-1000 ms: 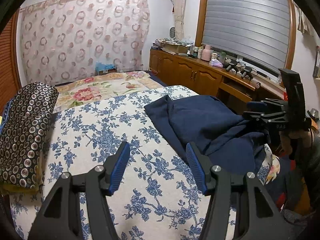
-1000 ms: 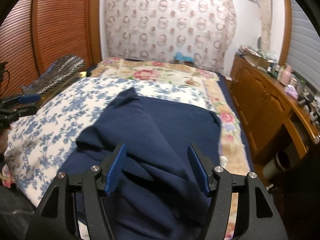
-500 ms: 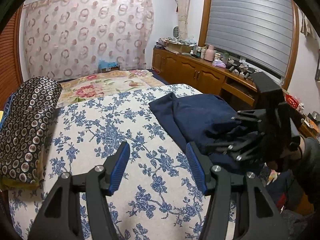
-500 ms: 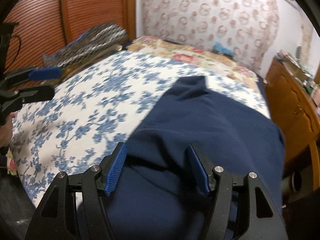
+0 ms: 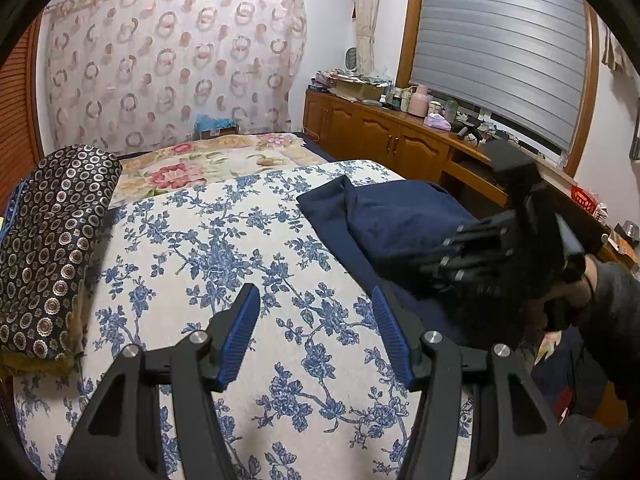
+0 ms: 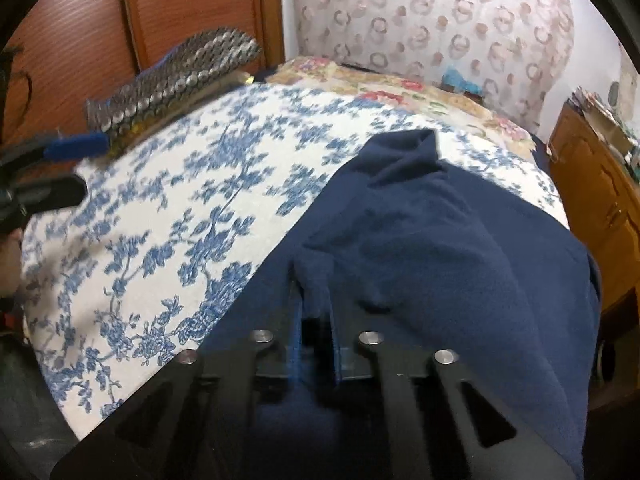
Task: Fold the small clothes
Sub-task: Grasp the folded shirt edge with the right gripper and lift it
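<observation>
- Navy garment (image 6: pixel 440 248) lay rumpled on the floral bedspread (image 5: pixel 208 264).
- Right gripper (image 6: pixel 314 312) had just closed, pinching a fold of it.
- Left gripper (image 5: pixel 316 336) hovered with fingers apart, holding nothing.

Both wrist views face the bed (image 5: pixel 224 248) closely.

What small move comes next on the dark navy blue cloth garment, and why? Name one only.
Probably lift the pinched fold a little and draw it out to spread the cloth. The right gripper has just closed on a fold of the crumpled dark navy blue cloth garment, which lies bunched on the blue-flowered white bedcover. The left gripper hangs open over the bedcover, holding nothing.
</observation>
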Available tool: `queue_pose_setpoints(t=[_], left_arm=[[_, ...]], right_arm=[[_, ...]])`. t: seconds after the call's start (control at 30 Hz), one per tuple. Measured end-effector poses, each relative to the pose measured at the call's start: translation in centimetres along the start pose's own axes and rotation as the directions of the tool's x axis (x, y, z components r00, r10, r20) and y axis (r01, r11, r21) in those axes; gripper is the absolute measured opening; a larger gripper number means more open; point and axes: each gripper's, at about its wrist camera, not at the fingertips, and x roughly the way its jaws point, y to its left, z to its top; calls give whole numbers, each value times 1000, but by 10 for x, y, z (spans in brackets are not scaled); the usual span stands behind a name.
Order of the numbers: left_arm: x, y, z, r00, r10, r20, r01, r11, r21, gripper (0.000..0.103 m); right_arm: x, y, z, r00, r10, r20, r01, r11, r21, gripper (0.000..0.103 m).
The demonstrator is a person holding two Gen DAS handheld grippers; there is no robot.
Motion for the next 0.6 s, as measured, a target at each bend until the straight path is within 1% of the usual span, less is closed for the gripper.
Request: queue_pose_setpoints(t=[0.07, 0.17, 0.27, 0.3, 0.4, 0.43, 0.47, 0.53, 0.6], left_arm=[[1, 0, 0, 1000, -1, -1, 1, 1000, -2, 58], [1, 0, 0, 1000, -5, -3, 5, 1000, -6, 58], [2, 0, 0, 1000, -9, -2, 9, 1000, -9, 58], [3, 0, 0, 1000, -10, -4, 10, 1000, -9, 58], [4, -1, -1, 1000, -14, -8, 14, 1000, -10, 58], [5, -1, -1, 1000, -15, -9, 15, 1000, -10, 58], [5, -1, -2, 1000, -16, -11, 16, 1000, -10, 58], [7, -1, -2, 1000, -19, -15, 19, 1000, -11, 58], [9, -1, -2, 1000, -19, -20, 19, 1000, -10, 58]], right_arm=[[-17, -11, 7, 999, -26, 46, 25, 1000, 17, 6], [-44, -37, 23, 988, -113, 109, 109, 993, 40, 6], [-60, -74, 42, 970, -206, 126, 198, 977, 76, 6], [-63, -86, 48, 961, -246, 125, 237, 968, 82, 6], [-65, -126, 62, 934, -343, 99, 331, 936, 117, 6], [-61, -142, 67, 911, -405, 81, 393, 911, 128, 6], [-57, -154, 68, 897, -437, 62, 425, 893, 145, 6], [-45, -179, 66, 878, -479, 5, 469, 862, 190, 6], [-37, -189, 63, 859, -511, -18, 503, 838, 210, 7]])
